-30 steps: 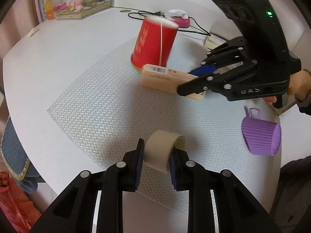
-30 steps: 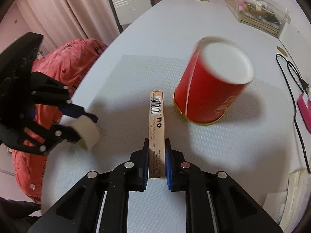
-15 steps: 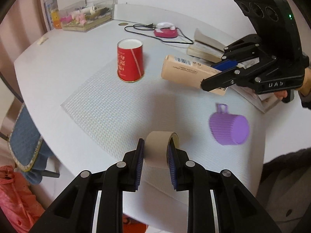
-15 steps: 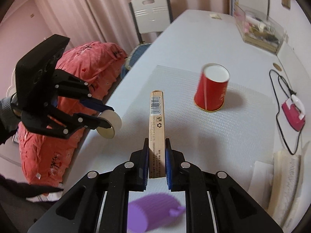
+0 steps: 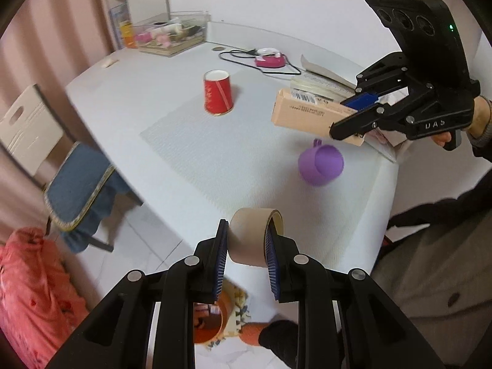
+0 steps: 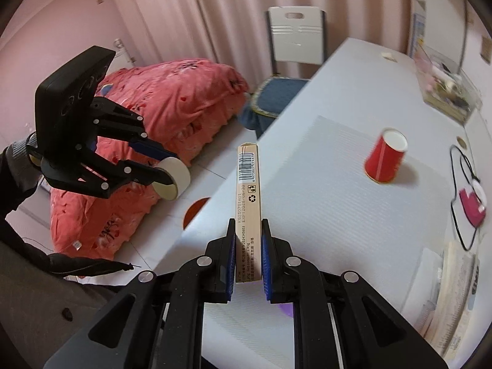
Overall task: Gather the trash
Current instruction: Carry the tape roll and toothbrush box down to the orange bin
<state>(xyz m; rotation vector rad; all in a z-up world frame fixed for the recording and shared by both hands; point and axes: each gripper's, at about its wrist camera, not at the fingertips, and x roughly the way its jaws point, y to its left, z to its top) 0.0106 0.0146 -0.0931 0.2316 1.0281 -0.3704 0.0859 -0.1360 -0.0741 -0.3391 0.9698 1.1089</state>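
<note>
My left gripper [image 5: 246, 233] is shut on a beige tape roll [image 5: 252, 236], held high over the near edge of the white table [image 5: 153, 98]. It also shows in the right wrist view [image 6: 160, 166], with the roll [image 6: 173, 178] over the floor. My right gripper [image 6: 248, 236] is shut on a long tan cardboard box [image 6: 247, 196] with a barcode, held in the air above the table. The left wrist view shows that gripper [image 5: 347, 117] and the box [image 5: 307, 112] at the right. An orange bin [image 5: 209, 323] stands on the floor below my left gripper.
An upside-down red paper cup [image 5: 217, 96] stands on the grey mat [image 5: 215, 153]. A purple cup [image 5: 321, 163] lies on its side. Books [image 5: 319, 83], a pink device with a cable [image 5: 269, 58] and a clear organiser [image 5: 169, 35] are farther back. A chair [image 5: 73, 184] and red bedding [image 6: 160, 117] flank the table.
Both grippers have risen and pulled back from the table with their loads. The cup and mat look smaller and farther. The floor and orange bin have come into view below my left gripper.
</note>
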